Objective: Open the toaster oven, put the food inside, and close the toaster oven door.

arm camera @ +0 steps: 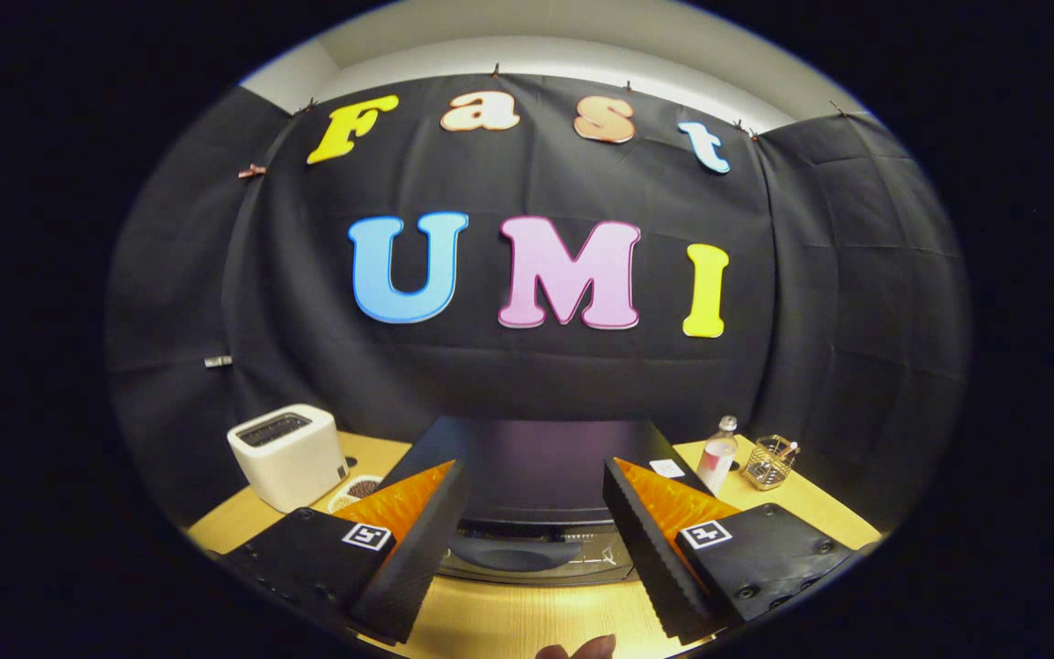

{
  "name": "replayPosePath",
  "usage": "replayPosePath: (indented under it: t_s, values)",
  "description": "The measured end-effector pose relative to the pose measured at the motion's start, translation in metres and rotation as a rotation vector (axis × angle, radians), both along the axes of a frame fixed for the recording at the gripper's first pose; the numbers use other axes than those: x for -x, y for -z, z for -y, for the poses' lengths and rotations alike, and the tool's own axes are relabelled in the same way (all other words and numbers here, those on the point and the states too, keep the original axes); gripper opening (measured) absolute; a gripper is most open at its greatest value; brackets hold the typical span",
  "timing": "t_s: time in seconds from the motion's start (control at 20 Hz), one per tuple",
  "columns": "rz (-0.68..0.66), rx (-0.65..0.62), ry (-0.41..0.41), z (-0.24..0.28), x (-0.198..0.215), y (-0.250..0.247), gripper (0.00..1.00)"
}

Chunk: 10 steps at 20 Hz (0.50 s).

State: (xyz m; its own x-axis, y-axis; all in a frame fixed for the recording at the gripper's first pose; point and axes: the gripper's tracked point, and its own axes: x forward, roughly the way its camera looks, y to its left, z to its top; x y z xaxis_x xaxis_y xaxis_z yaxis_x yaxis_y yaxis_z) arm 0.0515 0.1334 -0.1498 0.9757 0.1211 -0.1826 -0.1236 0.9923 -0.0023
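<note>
Your gripper (pixel 534 540) is spread wide, its fingers (pixel 417 549) pinching nothing. Between them and just ahead sits the black toaster oven (pixel 536 471) on the pale wooden worktop (pixel 509 622), with its door shut and its dark curved handle (pixel 513 554) in the gap between your fingers. Toward the worktop's left back corner stands a white slot toaster (pixel 289 455), a small bowl of dark bits (pixel 360 490) beside it. Near the right back edge stand a clear plastic bottle (pixel 719 455) and a wire basket (pixel 769 462).
</note>
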Motion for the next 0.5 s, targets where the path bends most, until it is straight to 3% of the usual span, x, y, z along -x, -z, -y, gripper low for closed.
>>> replayPosePath:
  t_s: [0.5]
  values:
    - [-0.262,-0.007,0.02,-0.013,-0.021,0.085,0.98]
